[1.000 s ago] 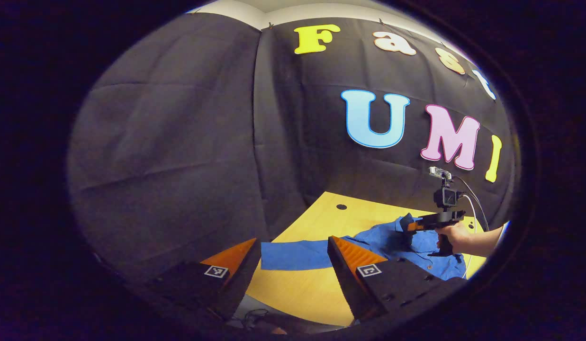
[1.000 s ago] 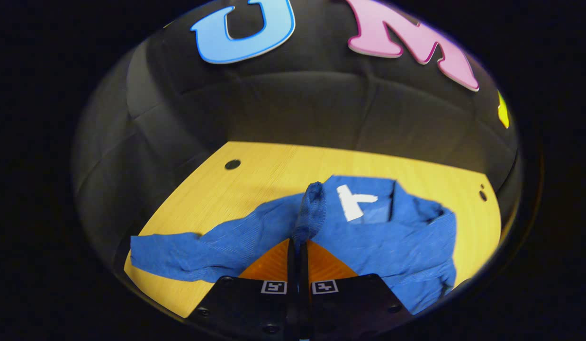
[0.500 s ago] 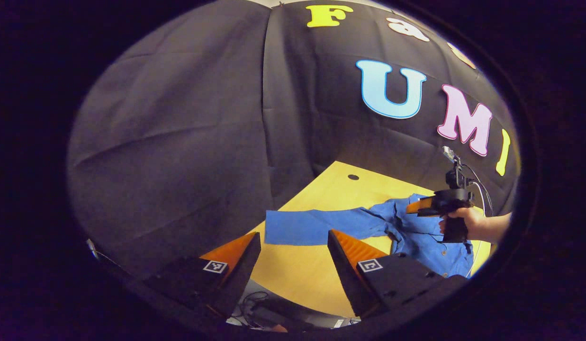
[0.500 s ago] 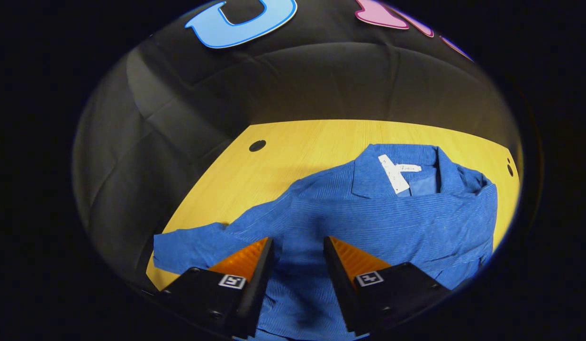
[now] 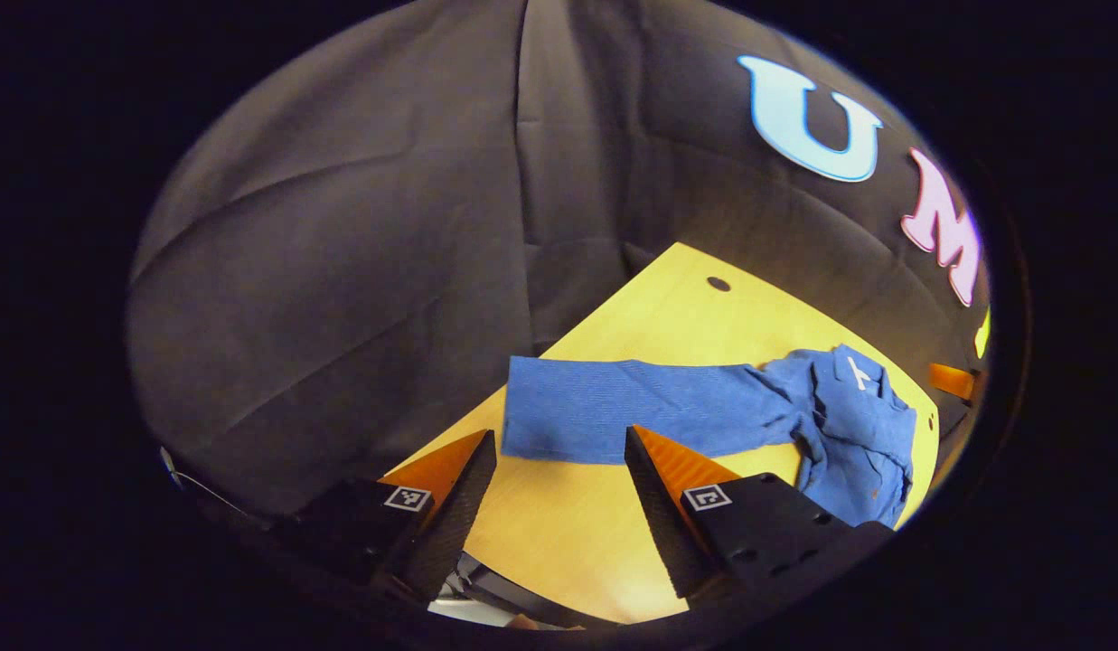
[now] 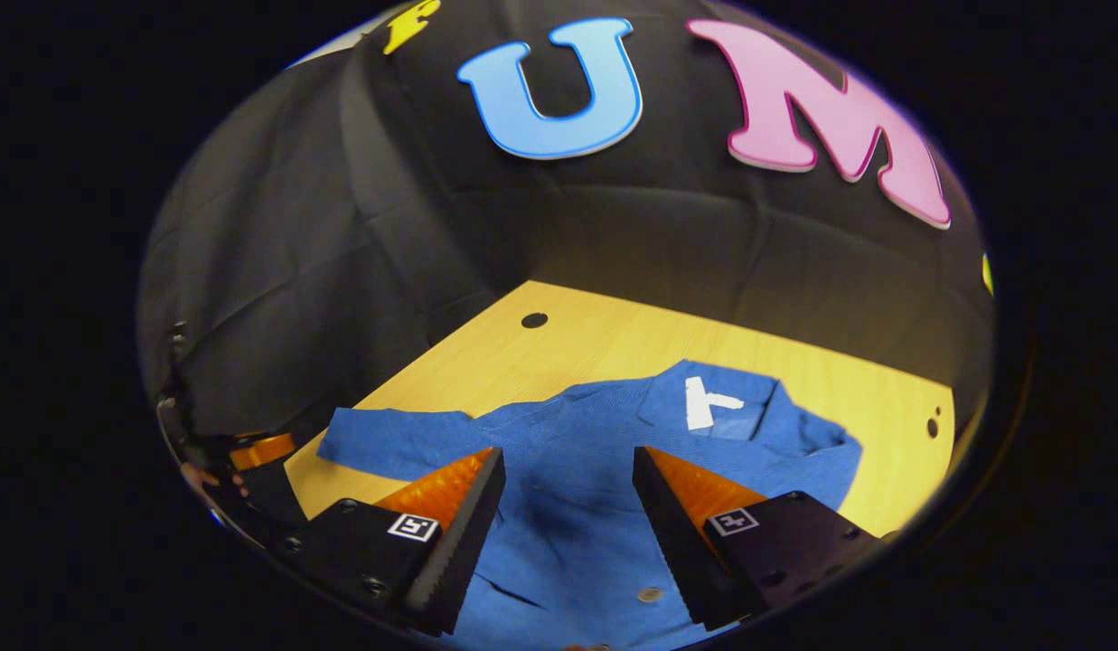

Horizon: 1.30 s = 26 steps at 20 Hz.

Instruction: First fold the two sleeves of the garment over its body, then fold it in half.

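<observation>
1. The garment (image 6: 604, 452) is bright blue with a fine, faint stripe in the weave; it fills the lower middle of the right gripper view.
2. Its outstretched sleeve (image 5: 613, 411), at the centre of the left gripper view, is the same blue.
3. A white label (image 6: 703, 402) sits inside the collar.
4. A small pale button (image 6: 649, 594) shows near the bottom edge.
5. The table (image 6: 613, 339) is yellow wood with a light grain and small dark round holes.

Left gripper (image 5: 559, 470): lower center of the left gripper view, its 2 fingers spread apart, holding nothing. Right gripper (image 6: 568, 488): lower center of the right gripper view, fingers likewise spread, holding nothing.
</observation>
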Tool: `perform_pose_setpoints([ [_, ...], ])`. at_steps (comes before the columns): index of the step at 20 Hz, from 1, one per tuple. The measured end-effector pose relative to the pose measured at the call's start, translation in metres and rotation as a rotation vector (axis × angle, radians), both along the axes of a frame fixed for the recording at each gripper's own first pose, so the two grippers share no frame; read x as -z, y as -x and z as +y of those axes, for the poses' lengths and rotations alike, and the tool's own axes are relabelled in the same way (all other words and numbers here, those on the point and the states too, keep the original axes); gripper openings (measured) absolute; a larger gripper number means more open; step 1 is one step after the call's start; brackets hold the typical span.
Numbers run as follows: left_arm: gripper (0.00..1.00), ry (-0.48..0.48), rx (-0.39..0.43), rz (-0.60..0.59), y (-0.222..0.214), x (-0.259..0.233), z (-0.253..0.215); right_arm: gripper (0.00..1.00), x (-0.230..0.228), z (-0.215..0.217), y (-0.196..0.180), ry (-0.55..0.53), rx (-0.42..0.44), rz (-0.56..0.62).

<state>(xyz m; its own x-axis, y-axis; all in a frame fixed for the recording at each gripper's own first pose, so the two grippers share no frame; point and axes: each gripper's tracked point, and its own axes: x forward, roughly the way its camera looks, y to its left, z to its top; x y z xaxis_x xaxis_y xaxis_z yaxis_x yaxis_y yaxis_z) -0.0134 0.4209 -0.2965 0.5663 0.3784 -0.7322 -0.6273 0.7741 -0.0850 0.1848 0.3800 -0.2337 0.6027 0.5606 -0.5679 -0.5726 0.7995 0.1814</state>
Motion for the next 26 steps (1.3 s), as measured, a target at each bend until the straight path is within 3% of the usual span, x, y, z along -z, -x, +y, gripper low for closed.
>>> perform_pose_setpoints([
  [4,0.84,0.037,0.004,0.099,-0.015,0.031,0.024,0.92,-0.060,-0.052,0.021,-0.047,0.039,-0.065],
  [9,0.84,0.065,0.067,0.188,-0.033,0.051,0.031,0.91,-0.069,-0.103,0.036,-0.015,0.114,-0.079],
  [16,0.84,0.133,0.051,0.237,-0.035,0.076,0.039,0.92,-0.069,-0.118,0.048,-0.032,0.154,-0.052],
  [21,0.81,0.114,0.140,0.277,-0.046,0.085,0.028,0.92,-0.072,-0.105,0.054,-0.063,0.150,-0.028],
  [26,0.09,0.241,0.102,0.231,-0.052,0.077,0.026,0.92,-0.068,-0.102,0.063,-0.056,0.136,-0.015],
])
